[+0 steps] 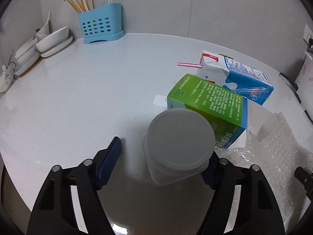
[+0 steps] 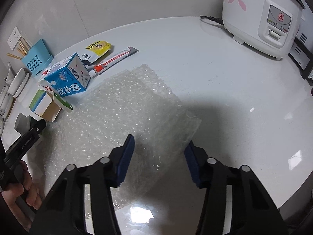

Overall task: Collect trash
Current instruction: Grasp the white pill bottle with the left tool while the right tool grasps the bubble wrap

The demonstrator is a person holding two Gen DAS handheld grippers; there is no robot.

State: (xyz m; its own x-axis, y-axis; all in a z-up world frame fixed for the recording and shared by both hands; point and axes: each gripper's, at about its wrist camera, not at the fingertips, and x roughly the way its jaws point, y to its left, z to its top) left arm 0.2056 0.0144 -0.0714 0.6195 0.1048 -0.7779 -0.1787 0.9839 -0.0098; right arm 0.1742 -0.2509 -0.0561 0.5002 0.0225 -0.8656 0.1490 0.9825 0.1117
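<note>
A: White bench, glossy, with trash clustered on one side. What does the left hand-held gripper have?

B: A translucent plastic cup, lid towards the camera, stands between its blue pads. One pad is hidden behind the cup, seemingly against it; the other pad stands clear of it with a gap. So the jaws are apart, not clamped on the cup.

A: And just behind the cup?

B: A green box lying tilted, touching the cup's far side. Behind that leans a blue-and-white milk carton with a pink straw sticking out.

A: The right hand-held gripper?

B: It points down at a sheet of bubble wrap spread flat on the bench. The near end of the sheet lies between the pads; the jaws are partly open, and I cannot tell whether they pinch it.

A: Other trash?

B: Beyond the carton, a yellow wrapper and a long tube box lie flat, side by side.

A: Anything else?

B: A blue chopstick holder and white dishes at the wall, a rice cooker at the far right, and a hand gripping the left tool's handle.
</note>
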